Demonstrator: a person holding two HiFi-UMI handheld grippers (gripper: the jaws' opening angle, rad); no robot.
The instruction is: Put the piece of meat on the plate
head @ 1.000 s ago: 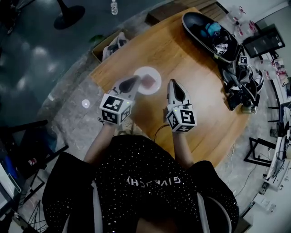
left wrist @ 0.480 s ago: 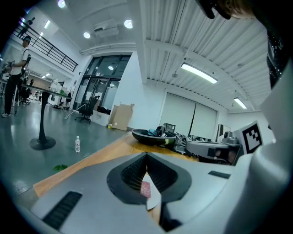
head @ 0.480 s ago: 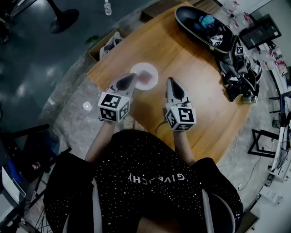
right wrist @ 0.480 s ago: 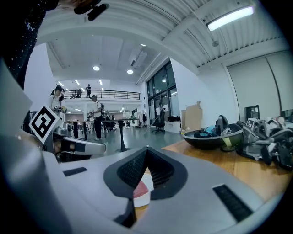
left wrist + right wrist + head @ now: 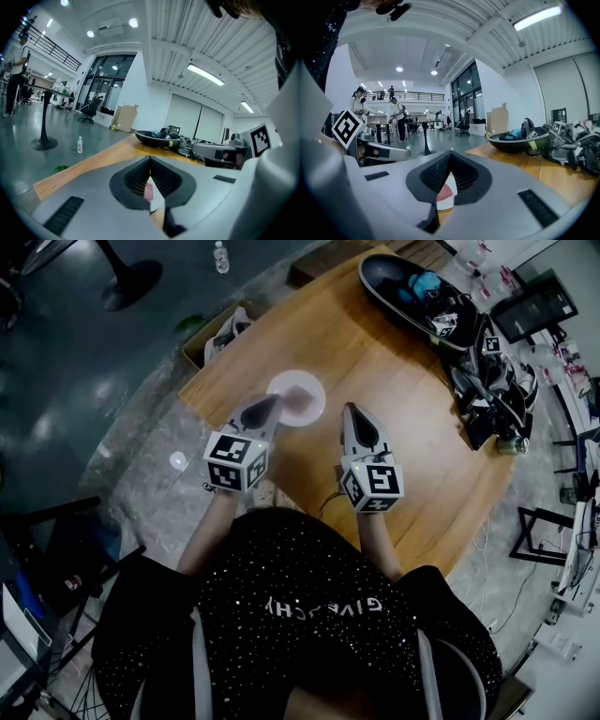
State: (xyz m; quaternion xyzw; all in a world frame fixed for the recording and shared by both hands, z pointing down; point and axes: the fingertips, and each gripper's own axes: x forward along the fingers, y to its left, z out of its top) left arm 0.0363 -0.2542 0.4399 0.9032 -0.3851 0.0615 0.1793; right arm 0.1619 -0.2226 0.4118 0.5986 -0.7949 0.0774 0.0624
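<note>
**Two grippers shut and empty, meat lying on the plate**

Both grippers are held out low over the wooden desk point(image 5: 403, 437), side by side and apart, each pointing to about 12 o'clock in the head view. The left gripper point(image 5: 273, 403) has its fingers closed tip to tip with nothing clamped between them. The right gripper point(image 5: 351, 411) is the same: fingers fully together, holding nothing. Each one's own view looks through the dark diamond-shaped cut-out behind the tips at the things beyond.

The meat point(image 5: 148, 191), a small pinkish-red slab, lies flat on the plate point(image 5: 286, 382), a round white one sitting on the desk toward its 9 o'clock edge. Seen from the head view, the plate is just ahead of the left fingers at about 1 o'clock. Their tip overlaps the plate's rim at 8 o'clock (whether it touches the rim or hangs above it, I cannot tell). From the right fingers the plate lies near, at about 10 o'clock, with bare wood between.

Well apart from the plate, at its 1 o'clock near the desk's far edge, stands a black bowl point(image 5: 379, 281) with something blue inside. A heap of black gear point(image 5: 487, 395) lies at the plate's 3 o'clock, along the desk's edge there. On the grey floor beyond the desk, at 11 o'clock, stands a small bottle point(image 5: 219, 256).
</note>
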